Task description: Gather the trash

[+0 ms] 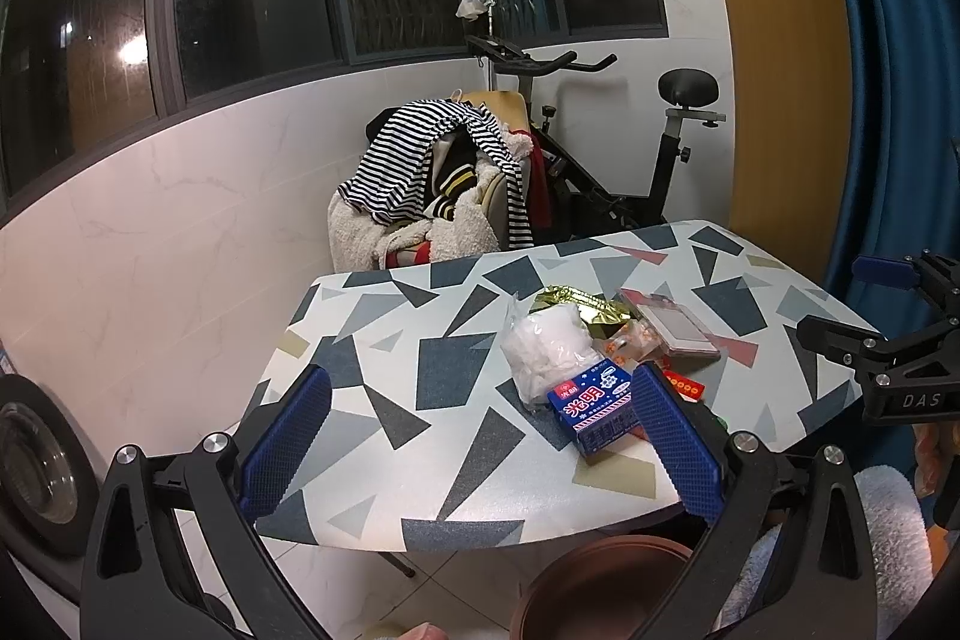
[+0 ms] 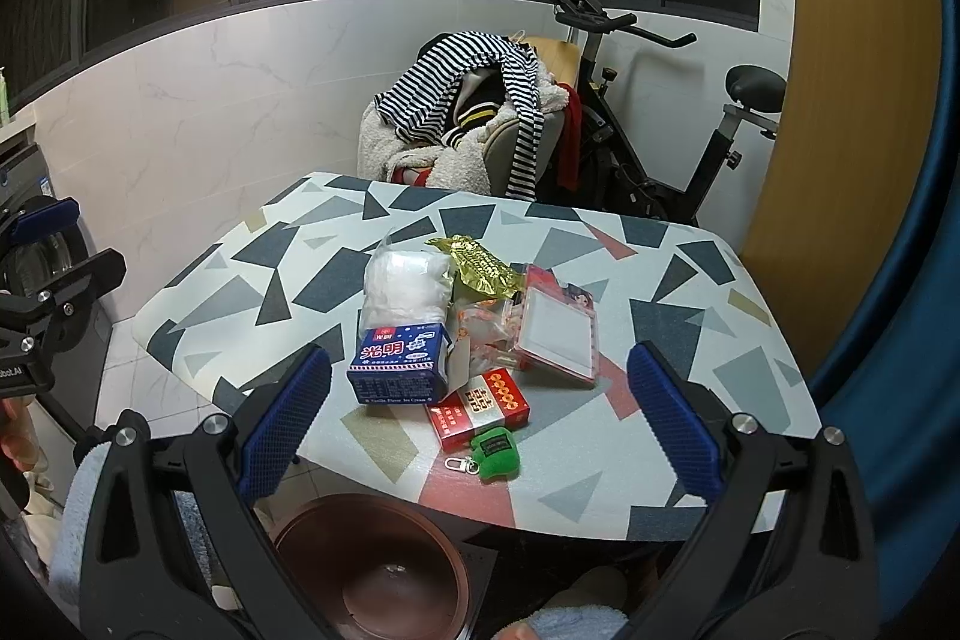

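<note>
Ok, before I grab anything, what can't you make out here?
- Red box, left wrist view: mostly hidden behind the left tool's finger.
- Brown bin, both views: its front cut off by the frame edge.
- Blue carton: small print unreadable.
- Clear wrappers: contents unclear.

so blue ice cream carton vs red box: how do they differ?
The blue ice cream carton is bulkier and taller; the red box is slim and lies flat. The carton sits farther in; the box lies closer to the near edge of the table. Both are printed cardboard, touching, ungripped.
</note>
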A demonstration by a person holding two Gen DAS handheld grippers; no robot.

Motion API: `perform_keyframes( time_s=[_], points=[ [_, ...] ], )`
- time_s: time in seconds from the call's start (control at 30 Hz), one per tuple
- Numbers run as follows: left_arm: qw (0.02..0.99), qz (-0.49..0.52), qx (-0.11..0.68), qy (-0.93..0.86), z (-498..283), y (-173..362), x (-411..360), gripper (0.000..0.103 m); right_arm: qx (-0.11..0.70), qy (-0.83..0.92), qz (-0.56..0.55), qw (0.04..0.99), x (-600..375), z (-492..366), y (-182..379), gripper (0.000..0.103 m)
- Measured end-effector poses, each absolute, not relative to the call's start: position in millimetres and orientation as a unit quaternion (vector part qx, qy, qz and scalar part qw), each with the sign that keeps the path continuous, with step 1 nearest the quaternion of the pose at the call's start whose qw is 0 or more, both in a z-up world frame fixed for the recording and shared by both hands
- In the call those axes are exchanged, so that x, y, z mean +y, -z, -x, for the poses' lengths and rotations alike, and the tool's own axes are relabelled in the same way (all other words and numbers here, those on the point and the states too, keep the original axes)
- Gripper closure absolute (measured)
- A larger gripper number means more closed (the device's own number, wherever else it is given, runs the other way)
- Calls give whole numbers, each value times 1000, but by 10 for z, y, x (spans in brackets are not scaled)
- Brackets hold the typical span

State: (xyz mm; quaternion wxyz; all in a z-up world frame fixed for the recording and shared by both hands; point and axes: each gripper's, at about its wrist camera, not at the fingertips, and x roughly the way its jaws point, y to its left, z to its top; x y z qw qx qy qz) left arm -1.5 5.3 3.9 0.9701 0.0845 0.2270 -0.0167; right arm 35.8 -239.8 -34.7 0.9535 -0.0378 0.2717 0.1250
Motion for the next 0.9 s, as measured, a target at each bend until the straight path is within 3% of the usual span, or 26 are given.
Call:
perform_keyframes(
  time_s=[0.9],
  points=[
    [970,-86,227,16,20,-38,11,5,271,-125,39,954,-2379,-351,357,6]
  ],
)
